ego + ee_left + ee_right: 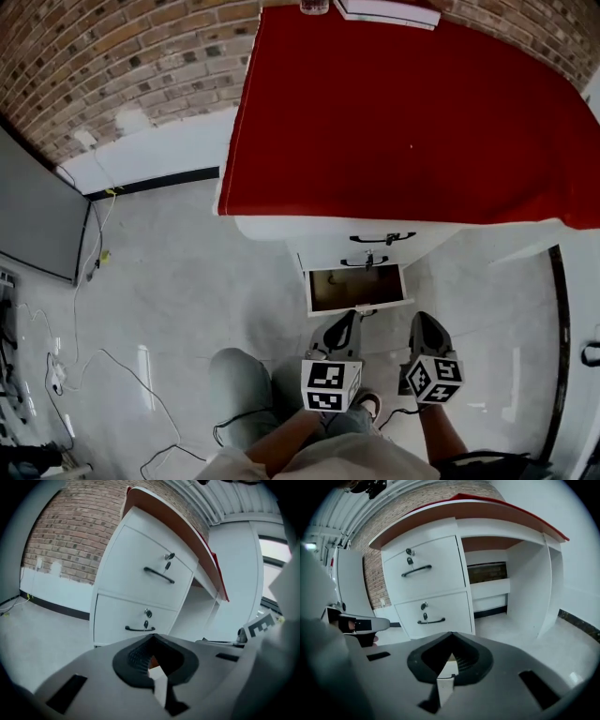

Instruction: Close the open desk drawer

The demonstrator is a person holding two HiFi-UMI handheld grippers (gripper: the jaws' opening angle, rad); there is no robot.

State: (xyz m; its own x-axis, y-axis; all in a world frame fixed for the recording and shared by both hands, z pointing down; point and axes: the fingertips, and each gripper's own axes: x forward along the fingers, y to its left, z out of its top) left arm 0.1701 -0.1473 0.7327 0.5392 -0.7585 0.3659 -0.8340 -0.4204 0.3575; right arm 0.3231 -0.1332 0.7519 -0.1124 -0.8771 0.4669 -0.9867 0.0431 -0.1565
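Holding both claws low in front of a white drawer unit, a person faces the red worktop [403, 122]. The bottom drawer [356, 289] is pulled out toward the person, with its brown inside showing. The two drawers above it are shut, each with a black handle [382, 238] and a key [168, 566] hanging at the lock. The left claw [343, 330] sits just beside the open drawer's front edge; whether it touches is unclear. The right claw [427, 330] is near the drawer's right front corner, apart from it. Both claws are closed with tips together and nothing is gripped. The marker cubes [330, 385] face upward. Loose cables [122, 370] lie on the grey floor [187, 281] at left, with a brick wall [122, 56] behind.
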